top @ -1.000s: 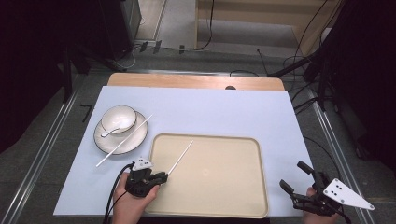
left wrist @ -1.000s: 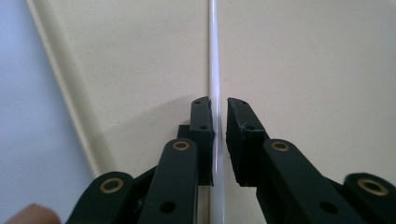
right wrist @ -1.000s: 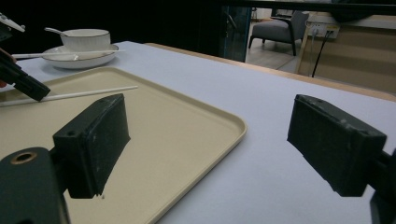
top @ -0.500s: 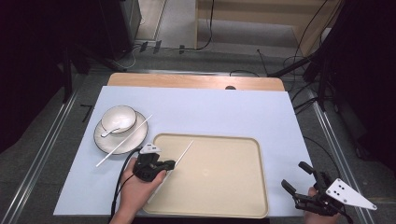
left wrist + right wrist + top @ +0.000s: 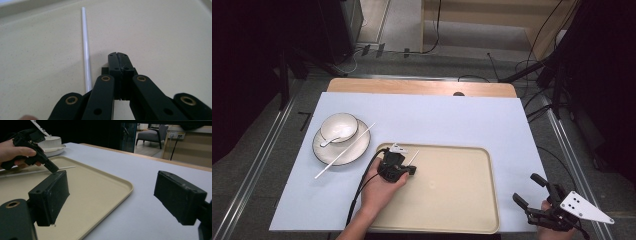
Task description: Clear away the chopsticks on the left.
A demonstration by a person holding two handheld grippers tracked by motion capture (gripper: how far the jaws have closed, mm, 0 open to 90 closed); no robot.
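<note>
My left gripper (image 5: 412, 170) hovers over the near-left part of the beige tray (image 5: 462, 210), jaws pressed together with nothing between them. In the left gripper view a white chopstick (image 5: 85, 50) lies flat on the tray just left of the shut gripper (image 5: 117, 56), and its near end runs under the linkage. From above, that chopstick (image 5: 413, 158) pokes out beyond the gripper toward the tray's far rim. My right gripper (image 5: 526, 189) rests open off the tray's near-right corner, nothing between its fingers (image 5: 50, 195).
A white bowl (image 5: 339, 127) with a spoon (image 5: 333, 139) sits on a plate (image 5: 324, 150) at the left. A second chopstick (image 5: 344, 151) leans across the plate onto the pale blue mat (image 5: 462, 120). Wooden table edge (image 5: 422, 87) at the back.
The left hand has moved forward and to the right, from the tray's near-left rim up to the chopstick. The chopstick and the right gripper have stayed put.
</note>
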